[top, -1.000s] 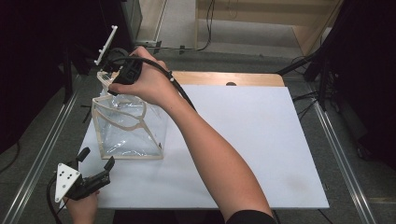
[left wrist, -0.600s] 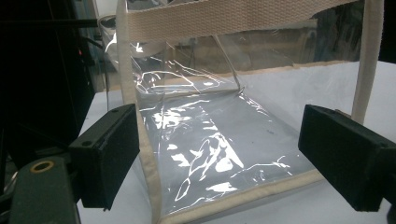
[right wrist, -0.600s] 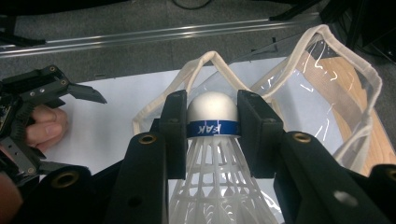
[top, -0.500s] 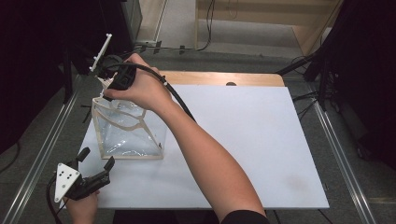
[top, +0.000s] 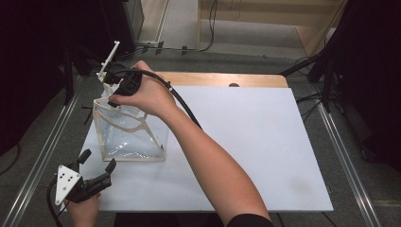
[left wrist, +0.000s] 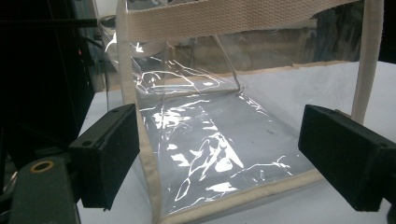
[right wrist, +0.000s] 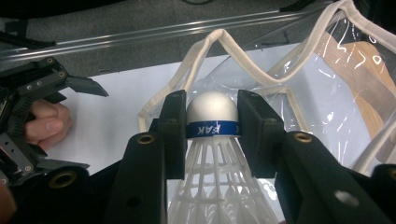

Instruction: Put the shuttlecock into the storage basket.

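Your right hand-held gripper (right wrist: 212, 122) has its jaws closed on the shuttlecock (right wrist: 212, 154) — the two black pads press on the rounded cork head at the blue band, one on each side, and the white skirt points back toward your hand. It hangs over the open mouth of the clear bag (top: 130, 137), which stands near the left edge of the bench (top: 265, 142), as the high view shows.

The shuttlecock is very light, I judge, and the only stiff part is the head. The skirt is a thin open lattice; it will bend or crack if you squeeze it, so the cork is the correct place to hold — exactly where you have it. The head is smooth and round, so it can slip out of the pads if the grip is loose or not centred.

The bag is soft, shiny plastic with cloth trim and cloth straps (right wrist: 219, 44). It keeps its shape only weakly and may fold or slide on the bench when something pushes its rim. If you need to steady it, take the trim or a strap, not the slippery film.

Your left hand-held gripper (top: 97, 177) waits at the near left corner of the bench with its jaws wide apart and nothing between the pads; it points at the bag from just beside it.
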### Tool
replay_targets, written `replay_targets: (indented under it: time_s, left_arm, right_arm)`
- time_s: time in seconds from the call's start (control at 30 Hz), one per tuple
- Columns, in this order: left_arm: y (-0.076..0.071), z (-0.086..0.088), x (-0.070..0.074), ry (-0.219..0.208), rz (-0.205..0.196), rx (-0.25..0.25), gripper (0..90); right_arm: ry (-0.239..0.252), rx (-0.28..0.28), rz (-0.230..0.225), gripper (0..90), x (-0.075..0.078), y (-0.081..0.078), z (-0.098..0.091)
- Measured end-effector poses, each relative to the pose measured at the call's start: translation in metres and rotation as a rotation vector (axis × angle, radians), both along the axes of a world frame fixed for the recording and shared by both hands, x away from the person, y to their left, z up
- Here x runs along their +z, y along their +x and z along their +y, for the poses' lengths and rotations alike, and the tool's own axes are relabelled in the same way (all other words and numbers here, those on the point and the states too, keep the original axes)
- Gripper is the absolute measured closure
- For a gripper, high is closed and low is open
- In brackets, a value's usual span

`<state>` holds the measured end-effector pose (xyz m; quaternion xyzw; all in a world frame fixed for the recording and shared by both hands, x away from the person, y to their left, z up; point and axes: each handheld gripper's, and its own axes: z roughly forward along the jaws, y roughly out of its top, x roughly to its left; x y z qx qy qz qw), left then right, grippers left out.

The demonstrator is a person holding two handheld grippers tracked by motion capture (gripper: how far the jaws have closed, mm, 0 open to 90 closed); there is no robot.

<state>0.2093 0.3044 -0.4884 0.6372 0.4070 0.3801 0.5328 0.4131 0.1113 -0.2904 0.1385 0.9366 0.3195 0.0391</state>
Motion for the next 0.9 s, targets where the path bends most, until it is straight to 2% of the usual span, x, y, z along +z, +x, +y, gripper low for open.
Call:
replay_targets:
  time_s: [0.17,0.3,0.57,0.9]
  left_arm:
    - [0.0,-0.001,0.0,0.003,0.0,0.002,13.2]
    - [0.0,-0.001,0.0,0.004,0.0,0.002,13.3]
    - [0.0,-0.001,0.0,0.006,0.0,0.004,13.3]
    - [0.001,-0.002,0.0,0.014,0.0,0.004,13.3]
  right_arm:
    - [0.023,-0.039,-0.021,38.7,0.002,-0.002,-0.005]
    - [0.043,-0.068,-0.039,26.9,0.005,-0.004,-0.01]
    - [0.086,-0.106,-0.033,0.0,0.003,-0.005,-0.026]
    - [0.107,-0.137,-0.048,0.0,-0.002,-0.01,-0.051]
